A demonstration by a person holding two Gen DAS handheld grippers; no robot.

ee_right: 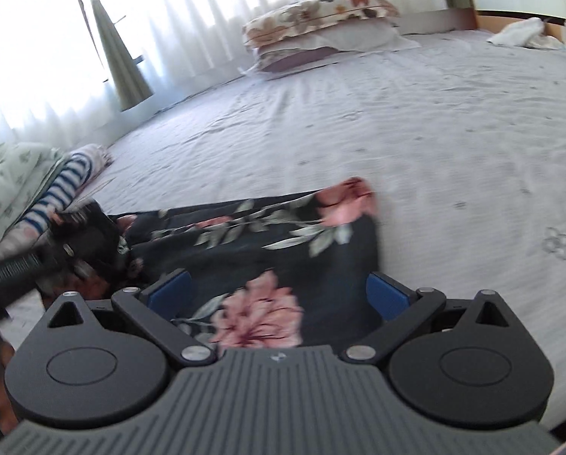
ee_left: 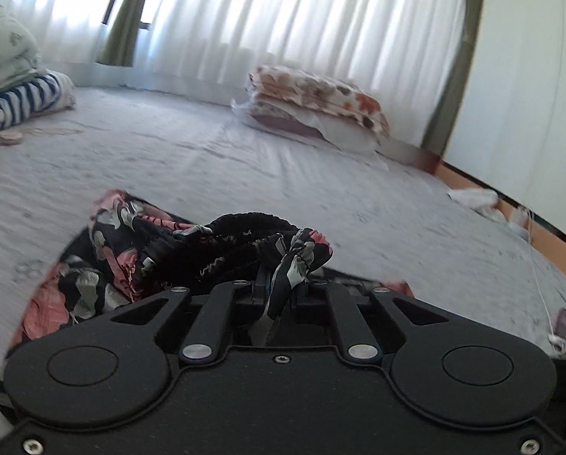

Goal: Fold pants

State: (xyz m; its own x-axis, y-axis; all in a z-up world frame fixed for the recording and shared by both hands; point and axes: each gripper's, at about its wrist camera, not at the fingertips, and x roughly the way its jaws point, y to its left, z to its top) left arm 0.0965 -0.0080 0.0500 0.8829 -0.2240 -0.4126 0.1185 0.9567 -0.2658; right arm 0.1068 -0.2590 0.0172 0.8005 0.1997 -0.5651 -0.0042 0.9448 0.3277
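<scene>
The pants [ee_left: 139,250] are black with pink flowers and pale leaves. They lie bunched on the grey bedsheet [ee_left: 245,159]. My left gripper [ee_left: 279,292] is shut on a fold of the pants at the black gathered waistband, and cloth hangs between its fingers. In the right wrist view the pants [ee_right: 268,250] spread flat on the sheet [ee_right: 434,132]. My right gripper [ee_right: 279,295] is open, its blue pads [ee_right: 387,295] wide apart on either side of the cloth. The left gripper [ee_right: 82,239] shows at the left, blurred, against the pants.
Stacked floral pillows [ee_left: 317,106] lie at the far side by the white curtains [ee_left: 283,19]. A striped roll and green quilt [ee_left: 14,87] lie at the left. A white cloth [ee_left: 476,197] and a white cable [ee_left: 540,284] lie at the right edge.
</scene>
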